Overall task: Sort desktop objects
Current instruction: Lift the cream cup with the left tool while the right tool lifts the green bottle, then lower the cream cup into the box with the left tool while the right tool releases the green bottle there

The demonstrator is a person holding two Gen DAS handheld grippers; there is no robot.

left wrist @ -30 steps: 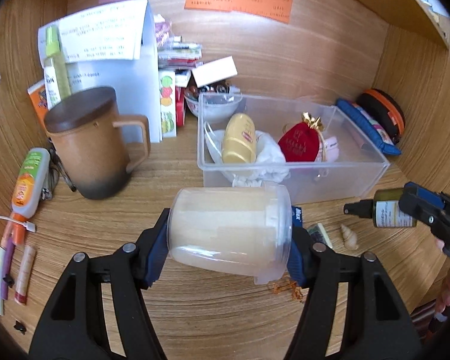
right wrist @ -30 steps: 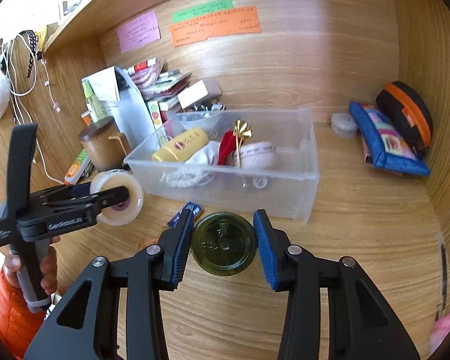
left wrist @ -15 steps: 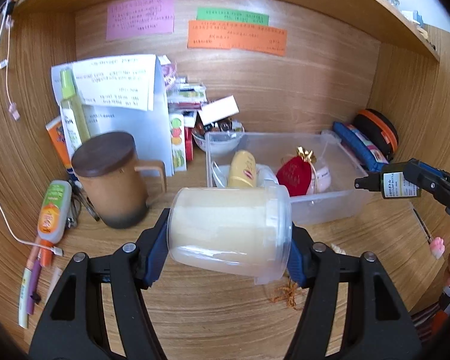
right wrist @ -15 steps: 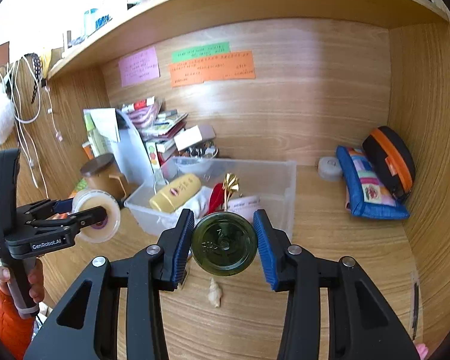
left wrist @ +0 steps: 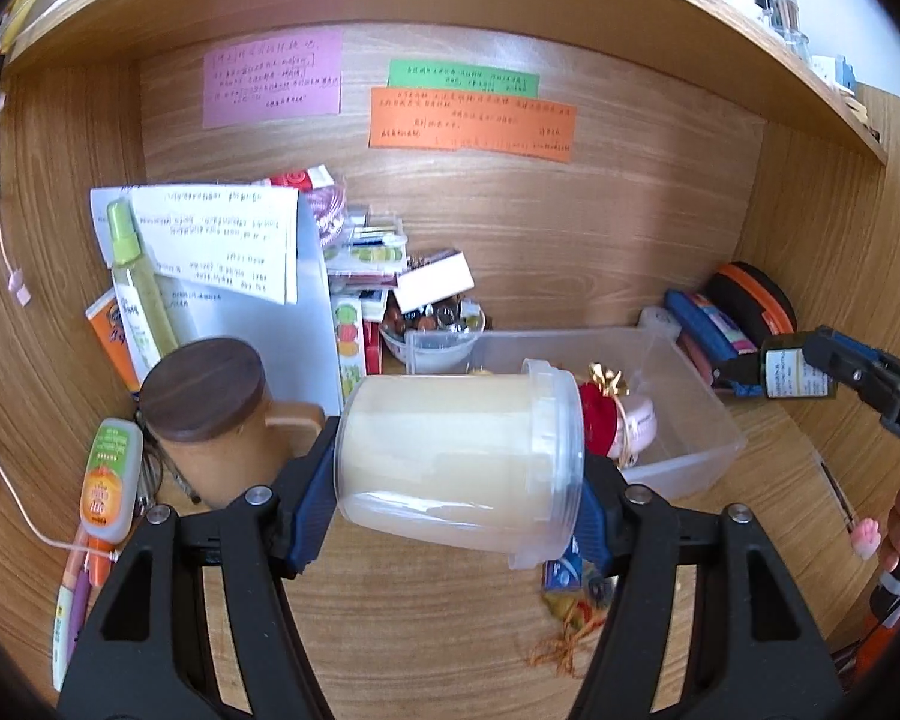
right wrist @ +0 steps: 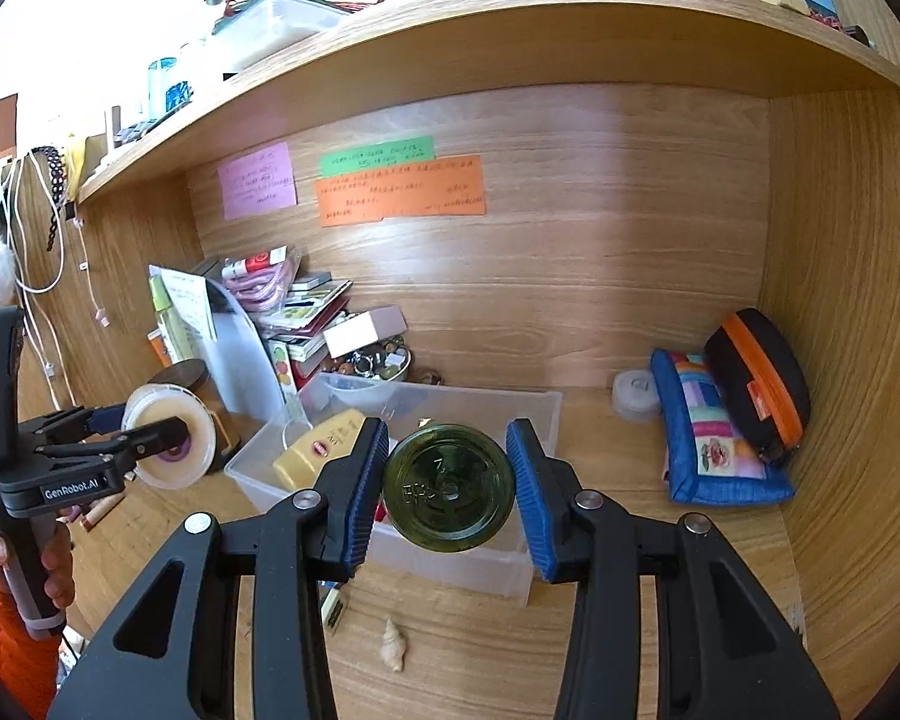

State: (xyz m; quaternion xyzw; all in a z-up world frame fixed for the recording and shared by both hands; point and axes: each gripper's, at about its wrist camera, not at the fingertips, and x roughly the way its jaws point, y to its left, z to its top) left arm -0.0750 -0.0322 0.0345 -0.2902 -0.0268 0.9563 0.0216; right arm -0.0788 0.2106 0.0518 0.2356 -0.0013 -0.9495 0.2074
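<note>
My left gripper is shut on a clear plastic jar of cream-coloured content, held sideways above the desk. It also shows in the right wrist view. My right gripper is shut on a small dark green glass bottle, seen bottom-on; in the left wrist view the bottle hangs at the right. Both are raised in front of a clear plastic bin that holds a yellow bottle and a red pouch.
A brown lidded mug stands left of the bin. Papers, boxes and a bowl of trinkets crowd the back left. A blue pouch and a black-orange case lie right. A shell and an orange tassel lie on the desk.
Both grippers have risen and pulled back with their loads; the bin and desk now sit lower and farther in both views. Both grips are unchanged.
</note>
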